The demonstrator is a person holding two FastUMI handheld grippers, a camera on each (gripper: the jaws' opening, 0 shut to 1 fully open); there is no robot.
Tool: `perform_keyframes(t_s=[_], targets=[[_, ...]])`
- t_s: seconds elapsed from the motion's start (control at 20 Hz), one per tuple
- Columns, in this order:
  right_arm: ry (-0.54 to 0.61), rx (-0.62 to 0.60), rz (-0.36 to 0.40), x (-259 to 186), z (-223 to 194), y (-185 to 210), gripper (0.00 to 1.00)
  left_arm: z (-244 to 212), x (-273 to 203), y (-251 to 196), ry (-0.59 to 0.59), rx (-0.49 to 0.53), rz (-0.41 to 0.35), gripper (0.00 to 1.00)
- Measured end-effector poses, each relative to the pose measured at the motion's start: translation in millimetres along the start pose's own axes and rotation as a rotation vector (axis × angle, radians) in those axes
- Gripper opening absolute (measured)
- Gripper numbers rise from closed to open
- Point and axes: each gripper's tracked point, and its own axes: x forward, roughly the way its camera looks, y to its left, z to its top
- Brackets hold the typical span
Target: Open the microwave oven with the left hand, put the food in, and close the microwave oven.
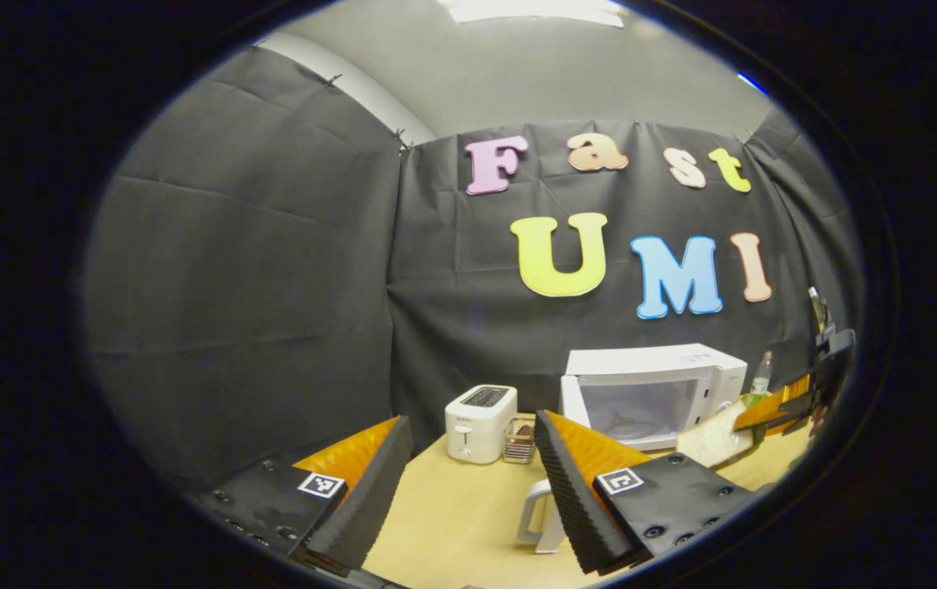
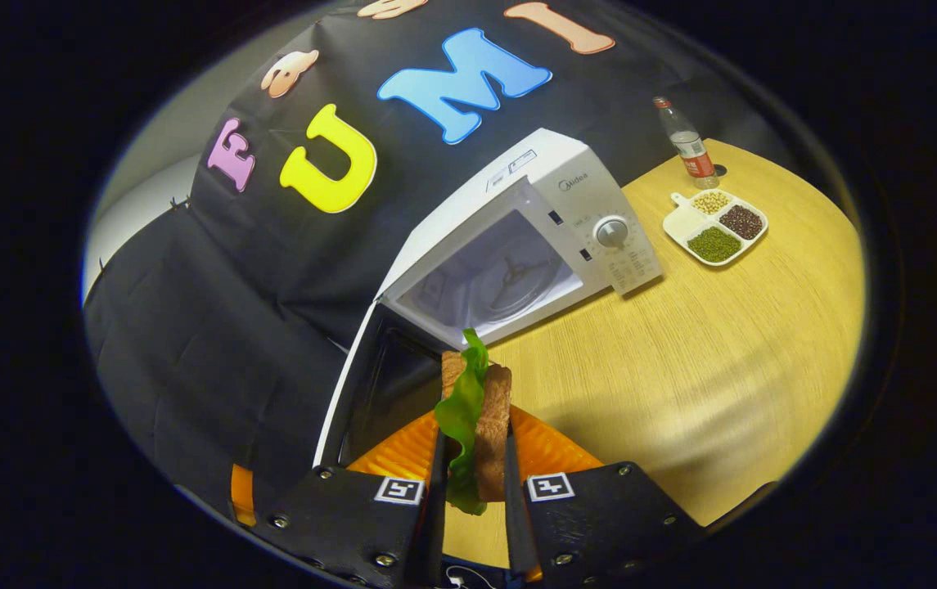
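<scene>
The white microwave stands at the back of the table with its door swung open to the left and its turntable showing. My left gripper hangs open in front of it, holding nothing. At the far right of the left gripper view, my right gripper carries a sandwich toward the cavity. In the right gripper view, the right gripper is shut on the sandwich, bread with green lettuce, just short of the open microwave and beside its door.
A white toaster and a small rack stand left of the microwave, with a white handle nearer. A bottle and a divided dish of beans sit right of the oven on the wooden table.
</scene>
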Motion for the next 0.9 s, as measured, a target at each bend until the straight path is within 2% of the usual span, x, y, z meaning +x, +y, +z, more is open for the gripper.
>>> perform_keyframes(t_s=[0.25,0.7,0.9], targets=[[-0.149,0.051,-0.039,50,21,9,0.31,-1,30,23,0.020,-0.023,-0.018,0.98],[-0.300,0.097,-0.099,138,46,6,0.31,-3,67,63,0.007,0.004,-0.029,0.98],[-0.373,0.096,-0.114,176,62,5,0.31,-5,70,75,0.016,0.007,-0.007,0.97]])
